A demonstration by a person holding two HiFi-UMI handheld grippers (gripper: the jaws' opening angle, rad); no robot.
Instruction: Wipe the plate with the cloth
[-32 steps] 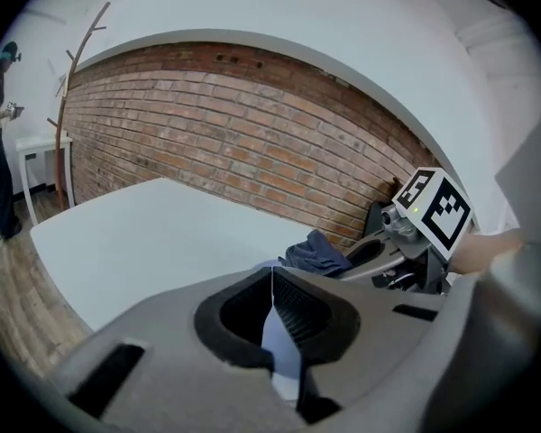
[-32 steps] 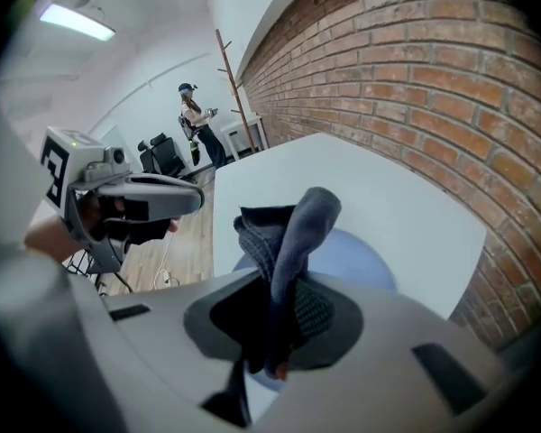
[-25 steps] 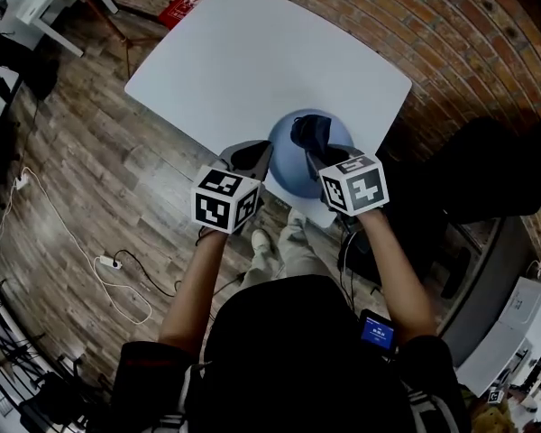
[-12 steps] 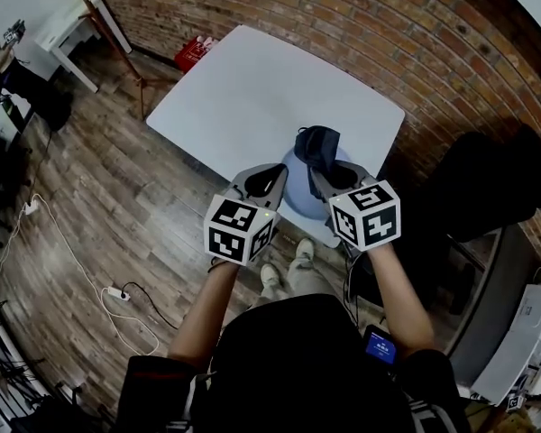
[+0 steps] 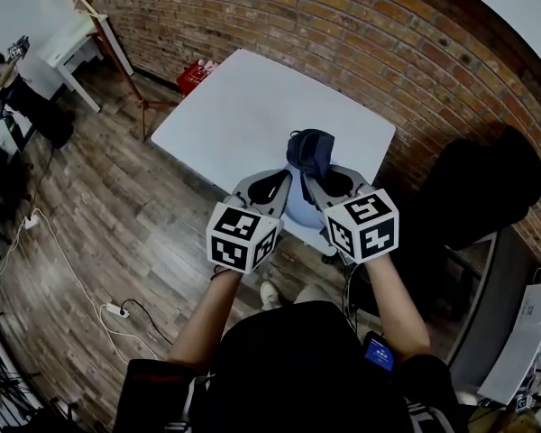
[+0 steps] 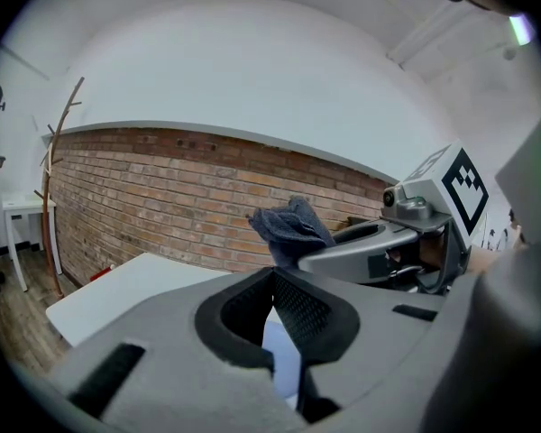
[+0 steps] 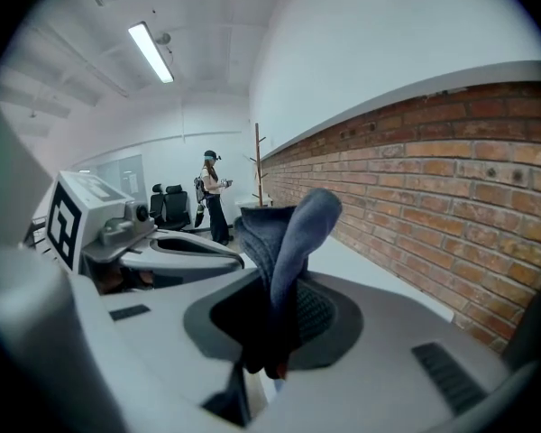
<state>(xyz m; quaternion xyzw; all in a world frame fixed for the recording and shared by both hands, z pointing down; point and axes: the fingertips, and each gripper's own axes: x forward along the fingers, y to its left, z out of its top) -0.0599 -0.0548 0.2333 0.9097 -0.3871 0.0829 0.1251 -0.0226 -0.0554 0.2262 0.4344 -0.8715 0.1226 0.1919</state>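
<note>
**Both grippers loaded, plate and cloth at near table edge**

Right gripper (image 7: 275, 327): jaws closed tight on dark blue cloth (image 7: 288, 233), which bunches up and flops toward 12 o'clock. Left gripper (image 6: 272, 282): jaws nearly together, looks nipped on the rim of the pale blue plate (image 5: 298, 210). Plate sits at the 6 o'clock edge of the white table (image 5: 243, 106), cloth just above it at 12.

Handling, my guess: cloth is soft and light, any fold grips fine. Plate is rigid, smooth, probably slippery and breakable. Hold it by the rim only, firmly, and keep it level while wiping.
</note>
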